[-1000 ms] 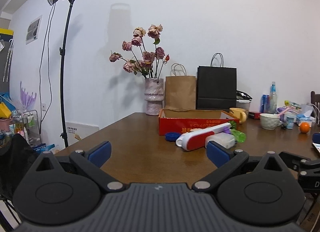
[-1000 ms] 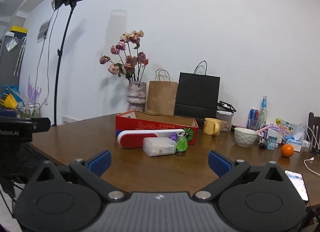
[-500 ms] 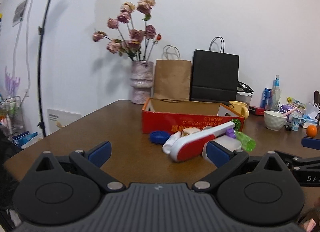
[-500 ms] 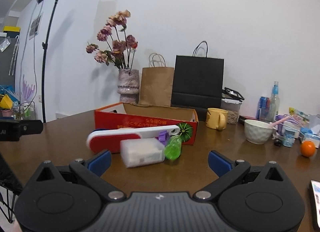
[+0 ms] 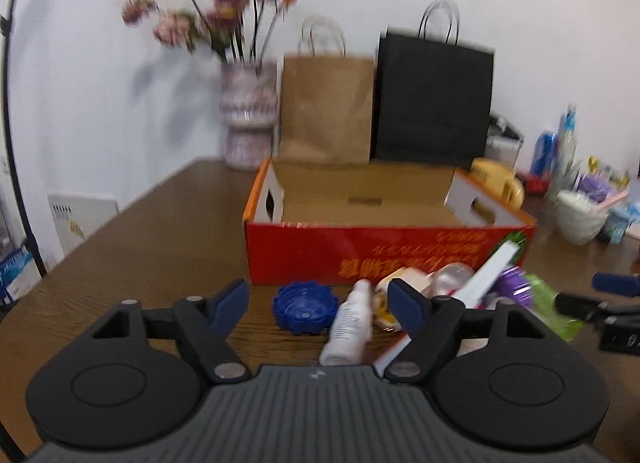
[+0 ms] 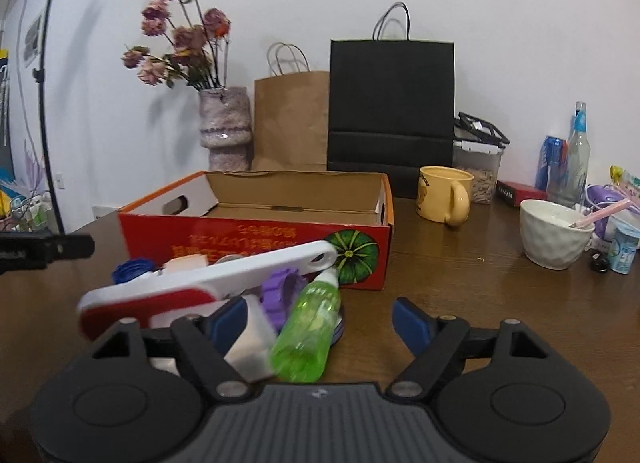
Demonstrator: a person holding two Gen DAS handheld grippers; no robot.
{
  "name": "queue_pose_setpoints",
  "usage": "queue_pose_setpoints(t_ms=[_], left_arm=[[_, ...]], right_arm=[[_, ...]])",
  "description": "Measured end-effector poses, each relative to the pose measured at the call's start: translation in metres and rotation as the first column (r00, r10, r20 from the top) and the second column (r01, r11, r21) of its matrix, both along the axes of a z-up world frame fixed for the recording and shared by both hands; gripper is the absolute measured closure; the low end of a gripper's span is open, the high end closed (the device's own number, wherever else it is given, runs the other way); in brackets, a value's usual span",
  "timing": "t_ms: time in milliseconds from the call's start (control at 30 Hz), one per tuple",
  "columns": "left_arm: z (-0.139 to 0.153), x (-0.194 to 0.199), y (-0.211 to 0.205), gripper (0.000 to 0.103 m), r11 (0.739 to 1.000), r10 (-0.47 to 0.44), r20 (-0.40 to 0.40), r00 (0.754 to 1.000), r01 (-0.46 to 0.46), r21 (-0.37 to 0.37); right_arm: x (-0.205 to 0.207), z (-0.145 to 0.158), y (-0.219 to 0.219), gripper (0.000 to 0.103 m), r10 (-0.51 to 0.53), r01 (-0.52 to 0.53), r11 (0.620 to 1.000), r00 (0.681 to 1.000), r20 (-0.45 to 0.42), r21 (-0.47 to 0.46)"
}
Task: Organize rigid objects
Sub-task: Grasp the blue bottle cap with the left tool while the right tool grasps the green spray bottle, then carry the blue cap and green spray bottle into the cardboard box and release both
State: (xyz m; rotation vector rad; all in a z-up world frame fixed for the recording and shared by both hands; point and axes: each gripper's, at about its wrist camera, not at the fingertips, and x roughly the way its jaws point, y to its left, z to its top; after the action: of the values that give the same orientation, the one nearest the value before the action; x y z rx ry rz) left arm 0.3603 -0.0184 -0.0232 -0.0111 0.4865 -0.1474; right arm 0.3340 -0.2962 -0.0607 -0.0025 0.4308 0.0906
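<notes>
An open red cardboard box [image 5: 384,255] [image 6: 256,239] stands empty on the brown table. A pile of small objects lies against its near side: a blue ridged lid [image 5: 306,307], a red-and-white handled tool [image 6: 200,287] [image 5: 488,275], a green bottle [image 6: 308,331], a purple piece [image 6: 280,295], a white block [image 6: 252,347] and tape rolls [image 5: 404,283]. My left gripper [image 5: 318,299] is open, low over the blue lid and the tool's white handle. My right gripper [image 6: 320,317] is open around the green bottle and white block.
A vase of dried flowers [image 6: 226,127], a brown paper bag [image 6: 292,119] and a black bag [image 6: 390,111] stand behind the box. A yellow mug [image 6: 444,193], white bowl [image 6: 554,231], bottles and small items crowd the right side. A light stand is at the left.
Both grippers have moved forward and down, close to the pile in front of the red box. Both stay open.
</notes>
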Motion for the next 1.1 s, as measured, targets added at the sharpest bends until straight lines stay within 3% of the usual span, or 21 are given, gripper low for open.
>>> queue_pose_setpoints(t_ms=[167, 367, 500, 633, 733, 833, 933, 1033, 1100], left_arm=[[-0.015, 0.038, 0.007, 0.024, 1.0, 0.001, -0.105, 0.994, 0.0, 0.013], [-0.033, 0.045, 0.005, 0.023, 1.0, -0.025, -0.16, 0.987, 0.023, -0.014], [-0.034, 0.063, 0.008, 0.025, 0.999, -0.024, -0.192, 0.981, 0.016, -0.044], [-0.032, 0.074, 0.01, 0.032, 0.998, -0.012, -0.2, 0.98, 0.001, -0.058], [-0.031, 0.08, 0.011, 0.031, 0.998, -0.014, -0.201, 0.979, 0.0, -0.068], [-0.033, 0.089, 0.017, 0.03, 0.992, -0.011, -0.229, 0.973, -0.019, -0.125], [-0.033, 0.091, 0.021, 0.03, 0.991, 0.042, -0.203, 0.978, -0.067, -0.115], [-0.038, 0.096, 0.024, 0.049, 0.991, 0.058, -0.226, 0.972, -0.084, -0.107], [-0.039, 0.096, 0.026, 0.051, 0.988, 0.081, -0.228, 0.97, -0.109, -0.113]], right_arm=[[0.027, -0.01, -0.005, 0.041, 0.001, -0.002, 1.0, 0.998, -0.062, -0.013], [0.041, -0.023, -0.013, 0.059, -0.013, 0.013, 1.0, 0.992, -0.129, 0.0], [0.05, -0.024, -0.013, 0.06, 0.003, -0.004, 1.0, 0.991, -0.136, -0.006], [0.059, -0.023, -0.013, 0.061, 0.016, -0.015, 1.0, 0.99, -0.14, 0.009], [0.064, -0.022, -0.013, 0.061, 0.018, -0.016, 1.0, 0.99, -0.138, 0.017], [0.069, -0.023, -0.013, 0.061, 0.021, -0.018, 0.999, 0.99, -0.142, 0.026], [0.072, -0.025, -0.013, 0.06, 0.025, -0.019, 0.999, 0.988, -0.15, 0.04], [0.072, -0.026, -0.013, 0.072, 0.041, -0.031, 0.997, 0.988, -0.147, 0.067], [0.068, -0.026, -0.012, 0.072, 0.024, -0.018, 0.999, 0.99, -0.139, 0.042]])
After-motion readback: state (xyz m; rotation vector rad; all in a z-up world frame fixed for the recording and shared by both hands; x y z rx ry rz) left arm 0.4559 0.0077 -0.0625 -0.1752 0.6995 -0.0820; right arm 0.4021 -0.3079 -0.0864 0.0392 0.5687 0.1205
